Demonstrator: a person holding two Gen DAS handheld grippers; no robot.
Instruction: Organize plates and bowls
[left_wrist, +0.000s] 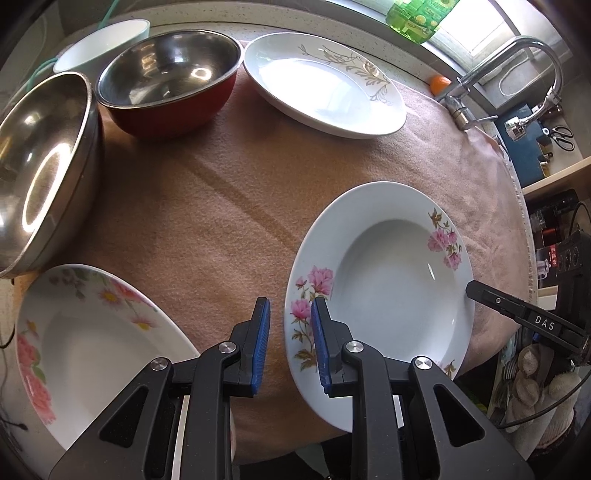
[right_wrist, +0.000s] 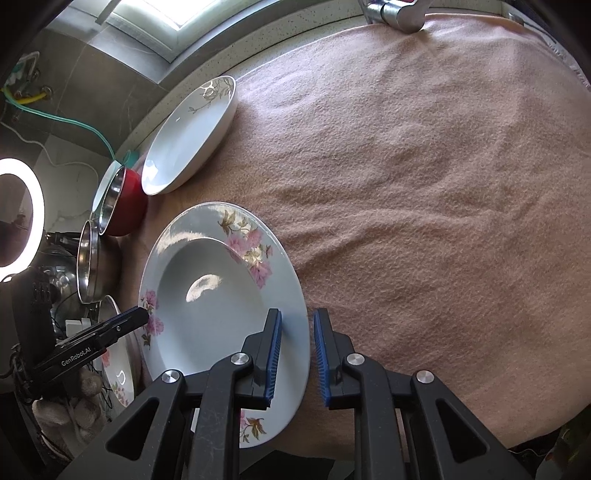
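Observation:
A deep white plate with pink flowers (left_wrist: 391, 280) lies on the pink cloth (left_wrist: 221, 192). My left gripper (left_wrist: 290, 339) is open and straddles its left rim. My right gripper (right_wrist: 297, 354) is open and straddles its right rim; the plate also shows in the right wrist view (right_wrist: 207, 295). The right gripper's finger (left_wrist: 517, 310) shows at the plate's right edge, the left gripper's finger (right_wrist: 110, 328) at its left edge. A second flowered plate (left_wrist: 85, 343), a gold-leaf plate (left_wrist: 321, 85), a red bowl (left_wrist: 170, 81) and a steel bowl (left_wrist: 40, 166) stand around.
A white bowl (left_wrist: 107, 44) sits behind the red bowl. A faucet (left_wrist: 509, 74), an orange (left_wrist: 439, 83) and a green bottle (left_wrist: 421, 18) stand at the back right. The counter edge runs along the right (left_wrist: 524, 221). A ring light (right_wrist: 22, 214) glows at left.

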